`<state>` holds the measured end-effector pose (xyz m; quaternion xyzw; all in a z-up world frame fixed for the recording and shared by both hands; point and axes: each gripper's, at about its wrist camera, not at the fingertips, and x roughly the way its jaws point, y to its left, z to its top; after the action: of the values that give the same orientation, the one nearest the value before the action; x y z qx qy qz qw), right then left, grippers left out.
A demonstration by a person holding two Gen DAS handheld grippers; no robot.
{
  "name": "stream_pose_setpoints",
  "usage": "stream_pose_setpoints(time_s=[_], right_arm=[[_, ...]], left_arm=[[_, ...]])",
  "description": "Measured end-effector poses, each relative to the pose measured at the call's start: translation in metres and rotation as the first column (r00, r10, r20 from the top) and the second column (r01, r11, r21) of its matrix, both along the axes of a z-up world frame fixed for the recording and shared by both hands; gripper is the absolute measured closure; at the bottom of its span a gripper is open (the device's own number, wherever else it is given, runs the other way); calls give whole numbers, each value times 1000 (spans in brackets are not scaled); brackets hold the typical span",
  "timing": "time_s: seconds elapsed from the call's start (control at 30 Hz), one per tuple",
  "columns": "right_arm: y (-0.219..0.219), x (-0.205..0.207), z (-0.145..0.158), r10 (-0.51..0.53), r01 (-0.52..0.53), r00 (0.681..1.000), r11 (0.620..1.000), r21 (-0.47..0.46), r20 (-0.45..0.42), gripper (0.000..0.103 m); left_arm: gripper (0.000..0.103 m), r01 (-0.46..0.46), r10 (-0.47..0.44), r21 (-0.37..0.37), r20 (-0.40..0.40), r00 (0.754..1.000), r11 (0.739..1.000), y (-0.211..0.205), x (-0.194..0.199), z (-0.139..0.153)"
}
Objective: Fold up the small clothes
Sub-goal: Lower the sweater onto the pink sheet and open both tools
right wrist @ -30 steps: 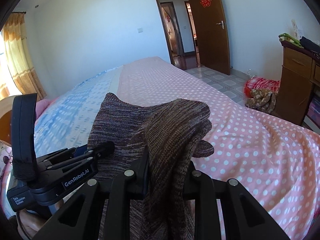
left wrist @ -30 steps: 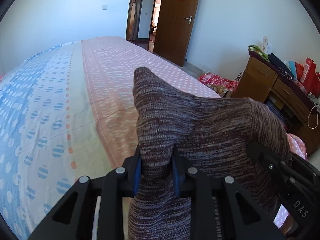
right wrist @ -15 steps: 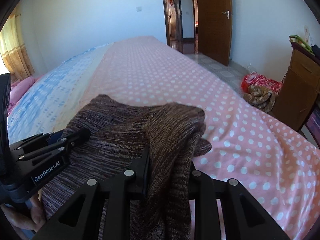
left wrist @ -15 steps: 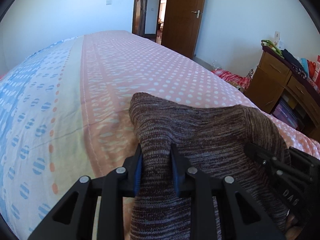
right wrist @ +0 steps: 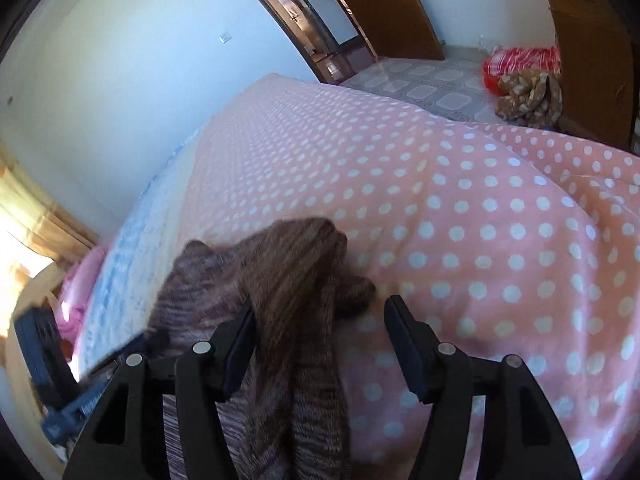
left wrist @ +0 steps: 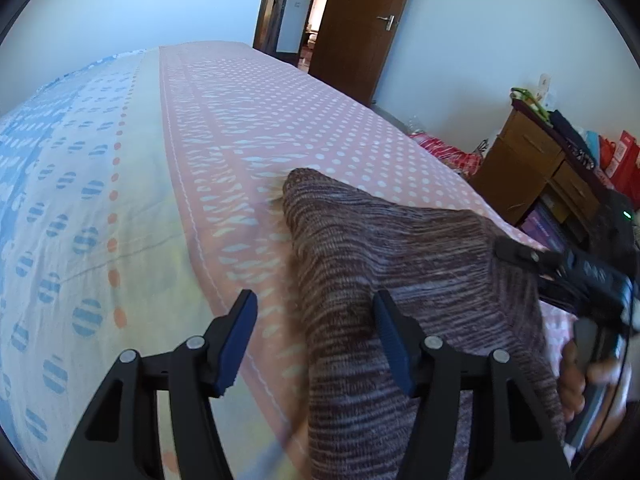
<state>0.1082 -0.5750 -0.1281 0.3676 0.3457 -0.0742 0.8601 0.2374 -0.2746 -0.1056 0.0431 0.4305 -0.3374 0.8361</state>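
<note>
Your knitted brown garment now lies on the pink dotted side of the bed. Half a second ago both tongs pinched it. Now your left tongs and right tongs stand spread wide and grip nothing, so this fold looks laid down. Its long axis runs across the bed between the tongs; its free corner points towards the door.

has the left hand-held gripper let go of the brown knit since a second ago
Yes. The left hand-held gripper was clamped on the brown knit garment; now its jaws stand wide apart, and the garment has dropped lower against the pink dotted bedspread.
</note>
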Motion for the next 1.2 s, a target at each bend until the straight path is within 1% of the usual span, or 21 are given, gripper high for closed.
stream_pose_setpoints(time_s=[0.03,0.1,0.17,0.2,0.23,0.27,0.37,0.43,0.47,0.5,0.57,0.63,0.67,0.73,0.77,0.8,0.87,0.93,1.03,1.13,1.2], right_arm=[[-5,10,-2,24,-24,1000,999,45,-12,39],[-16,27,-9,18,-13,999,994,107,-43,39],[-19,38,-8,40,-34,998,991,129,-45,39],[-16,45,-4,62,-55,996,993,103,-58,52],[-14,49,-2,87,-81,995,992,98,-55,75],[-11,53,1,113,-108,992,991,84,-49,77],[4,55,21,178,-182,983,980,-77,-54,81],[7,53,28,188,-190,982,974,-124,-32,83],[7,52,29,183,-184,983,972,-146,-24,83],[7,54,28,177,-178,984,968,-177,-22,85],[7,60,23,169,-174,985,959,-224,-39,86],[6,68,9,124,-153,986,939,-307,-112,88],[5,71,4,106,-147,984,937,-316,-141,89],[-5,72,5,77,-115,987,951,-285,-143,89],[-6,71,9,61,-110,985,943,-314,-163,89],[-6,67,13,55,-109,984,937,-331,-168,87],[-4,50,23,11,-73,986,927,-368,-168,79],[6,17,39,-35,-24,990,912,-408,-136,76],[36,-31,57,9,-46,996,905,-424,-88,76],[83,-80,68,83,-98,995,890,-444,-54,76],[106,-95,67,105,-116,993,881,-458,-50,76]], left_arm=[[38,0,0,-5,-3,1000,1000,0,1,1],[34,-16,16,-5,1,1000,1000,0,8,2],[33,-33,32,-34,-17,999,999,1,21,3],[31,-34,33,-49,-34,999,998,-1,26,4],[31,-32,29,-62,-53,998,998,-3,35,2],[31,-24,19,-63,-72,997,998,-10,45,2],[31,-14,2,-81,-148,989,997,-25,71,-4],[31,-26,5,-101,-196,981,995,-33,82,-8],[35,-32,11,-103,-204,979,994,-37,86,-11],[47,-31,12,-95,-194,981,995,-43,88,-14],[60,-22,11,-65,-158,987,998,-53,87,-16],[60,-20,19,-13,-123,992,1000,-60,86,-17],[59,-19,20,12,-105,994,1000,-61,85,-16],[50,-23,26,47,-66,997,999,-57,83,-13],[40,-21,24,50,-62,998,999,-52,80,-10],[34,-22,25,42,-68,997,999,-43,78,-7],[32,-23,23,4,-78,997,1000,-21,69,1],[32,-18,17,-11,-83,996,1000,0,56,6],[32,26,-28,-33,-82,996,999,17,25,15],[32,83,-84,-13,-42,996,996,28,-15,19],[32,92,-92,-8,-32,995,996,32,-37,17]])
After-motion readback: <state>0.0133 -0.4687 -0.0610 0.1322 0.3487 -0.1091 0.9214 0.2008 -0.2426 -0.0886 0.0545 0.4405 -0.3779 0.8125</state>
